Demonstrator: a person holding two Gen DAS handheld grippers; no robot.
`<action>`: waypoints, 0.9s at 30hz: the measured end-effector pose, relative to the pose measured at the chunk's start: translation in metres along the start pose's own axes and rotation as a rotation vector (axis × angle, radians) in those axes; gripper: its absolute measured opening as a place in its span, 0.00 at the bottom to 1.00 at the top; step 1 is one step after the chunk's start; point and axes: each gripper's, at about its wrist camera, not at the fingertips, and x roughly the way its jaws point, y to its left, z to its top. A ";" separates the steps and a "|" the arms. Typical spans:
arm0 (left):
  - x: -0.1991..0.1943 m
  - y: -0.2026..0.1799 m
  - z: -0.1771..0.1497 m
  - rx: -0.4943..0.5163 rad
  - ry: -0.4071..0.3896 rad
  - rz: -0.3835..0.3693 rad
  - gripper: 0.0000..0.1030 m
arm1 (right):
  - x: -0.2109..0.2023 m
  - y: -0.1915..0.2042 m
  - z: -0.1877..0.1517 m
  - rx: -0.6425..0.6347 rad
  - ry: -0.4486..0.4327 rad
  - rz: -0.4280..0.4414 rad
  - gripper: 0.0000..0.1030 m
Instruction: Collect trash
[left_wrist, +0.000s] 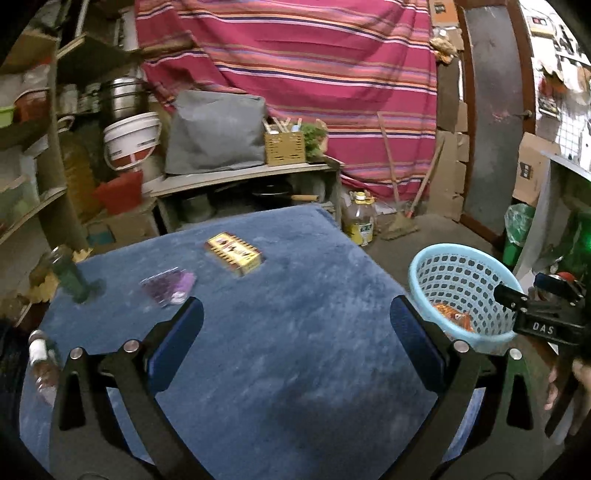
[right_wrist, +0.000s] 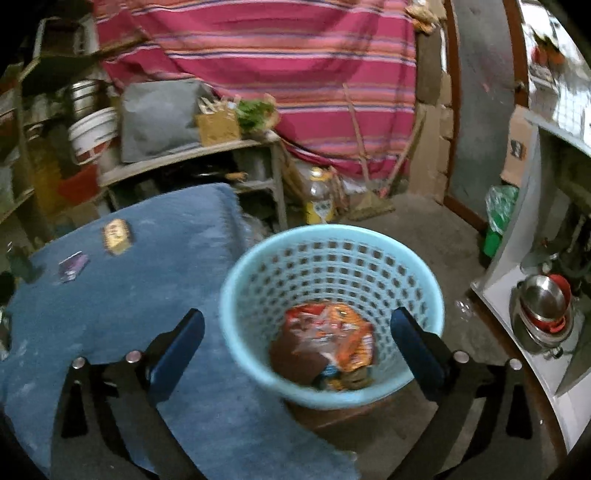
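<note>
A light blue perforated basket (right_wrist: 258, 280) stands off the right edge of the blue-covered table (right_wrist: 122, 295); it also shows in the left wrist view (left_wrist: 436, 258). Orange and brown wrappers (right_wrist: 328, 332) lie in its bottom. On the table lie a yellow patterned box (left_wrist: 234, 253), also in the right wrist view (right_wrist: 117, 235), and a purple wrapper (left_wrist: 170, 286), also in the right wrist view (right_wrist: 72, 266). My left gripper (left_wrist: 295, 332) is open and empty above the table. My right gripper (right_wrist: 295, 339) is open and empty above the basket.
A dark green bottle (left_wrist: 70, 275) stands at the table's left edge, and a small white-capped bottle (left_wrist: 40, 360) lies nearer. A shelf unit (left_wrist: 240, 177) with clutter stands behind the table. A striped cloth (left_wrist: 314, 74) hangs at the back. A counter with metal bowls (right_wrist: 543, 306) stands right.
</note>
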 end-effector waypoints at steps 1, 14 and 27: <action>-0.005 0.006 -0.004 -0.002 0.002 0.004 0.95 | -0.007 0.009 -0.002 -0.011 -0.012 0.004 0.96; -0.072 0.094 -0.061 -0.125 -0.002 0.126 0.95 | -0.088 0.128 -0.045 -0.119 -0.119 0.144 0.96; -0.114 0.120 -0.086 -0.146 -0.031 0.194 0.95 | -0.118 0.174 -0.086 -0.147 -0.129 0.132 0.96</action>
